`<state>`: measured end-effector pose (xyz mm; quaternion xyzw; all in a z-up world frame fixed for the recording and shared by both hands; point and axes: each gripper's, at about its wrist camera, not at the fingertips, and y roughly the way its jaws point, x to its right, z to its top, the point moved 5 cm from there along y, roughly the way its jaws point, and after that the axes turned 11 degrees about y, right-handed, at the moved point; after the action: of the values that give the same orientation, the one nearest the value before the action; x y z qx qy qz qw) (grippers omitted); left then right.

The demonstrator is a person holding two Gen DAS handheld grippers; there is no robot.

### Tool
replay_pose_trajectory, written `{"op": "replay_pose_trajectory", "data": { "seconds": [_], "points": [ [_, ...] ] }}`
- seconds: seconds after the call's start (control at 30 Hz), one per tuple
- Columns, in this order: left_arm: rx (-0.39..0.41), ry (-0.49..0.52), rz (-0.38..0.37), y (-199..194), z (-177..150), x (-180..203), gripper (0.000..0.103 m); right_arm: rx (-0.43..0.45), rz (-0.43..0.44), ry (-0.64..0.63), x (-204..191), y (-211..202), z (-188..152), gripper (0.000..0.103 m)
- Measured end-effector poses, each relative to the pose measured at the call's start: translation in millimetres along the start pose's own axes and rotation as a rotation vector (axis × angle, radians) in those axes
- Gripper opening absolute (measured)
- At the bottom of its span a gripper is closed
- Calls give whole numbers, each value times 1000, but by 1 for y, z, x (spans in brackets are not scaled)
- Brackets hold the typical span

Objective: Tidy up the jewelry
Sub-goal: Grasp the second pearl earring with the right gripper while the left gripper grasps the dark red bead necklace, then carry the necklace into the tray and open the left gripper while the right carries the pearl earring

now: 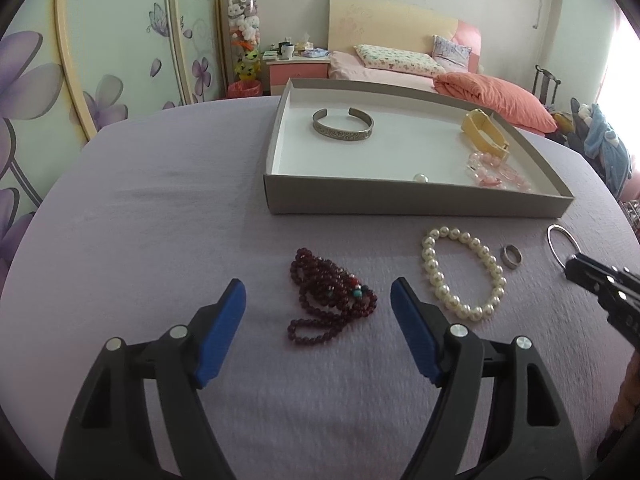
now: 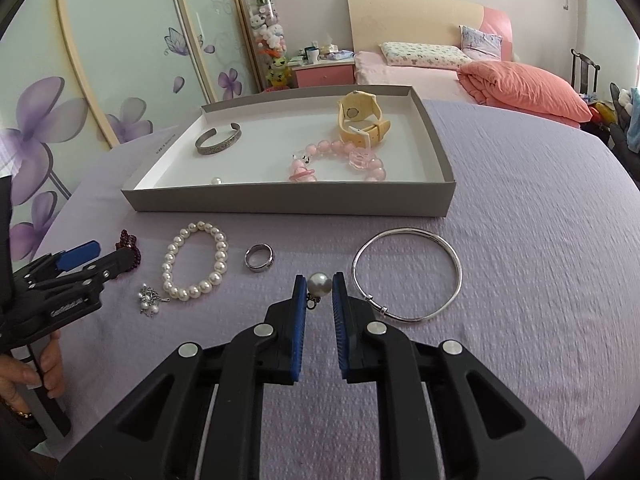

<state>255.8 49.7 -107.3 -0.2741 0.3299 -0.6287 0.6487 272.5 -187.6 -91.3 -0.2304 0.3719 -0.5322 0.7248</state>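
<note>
A grey tray (image 1: pixel 416 200) (image 2: pixel 288 200) on the purple cloth holds a silver cuff (image 1: pixel 343 125) (image 2: pixel 219 140), a yellow watch (image 2: pixel 362 118), a pink bead bracelet (image 2: pixel 340 158) and a loose pearl (image 2: pixel 216 181). My left gripper (image 1: pixel 318 300) is open around a dark red bead necklace (image 1: pixel 332 300). My right gripper (image 2: pixel 319 286) is shut on a pearl earring (image 2: pixel 319 283). A white pearl bracelet (image 1: pixel 462 272) (image 2: pixel 196 266), a silver ring (image 2: pixel 259 257), a thin silver bangle (image 2: pixel 407 274) and a small pearl cluster (image 2: pixel 150 300) lie in front of the tray.
The table is round with a purple cloth (image 1: pixel 160 184). A bed (image 2: pixel 480 76) with pink bedding and a nightstand (image 2: pixel 324 70) stand behind it. A wardrobe with flower decals (image 1: pixel 80 60) is at the left. A hand (image 2: pixel 40 372) holds the left gripper.
</note>
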Motion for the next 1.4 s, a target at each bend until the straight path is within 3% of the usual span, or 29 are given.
{"op": "replay_pose_trajectory", "data": {
  "seconds": [0.1,0.33,0.43,0.57,0.9,1.17,1.4],
  "points": [
    [-14,-15,5,5,3,1,74,-4,3,1,0,0,0,14],
    [-35,-2,28,14,4,7,60,-3,7,5,2,-1,1,14],
    [-36,14,46,14,6,11,47,-3,12,8,2,-1,2,14],
    [-29,39,45,14,9,17,13,-4,17,8,1,-2,2,14],
    [33,70,15,-13,13,13,8,30,28,24,4,-17,12,14],
    [156,49,-37,-67,44,7,8,96,46,17,-2,-35,31,14],
    [211,18,-62,-83,73,7,8,129,60,10,-9,-38,46,14]
  ]
}}
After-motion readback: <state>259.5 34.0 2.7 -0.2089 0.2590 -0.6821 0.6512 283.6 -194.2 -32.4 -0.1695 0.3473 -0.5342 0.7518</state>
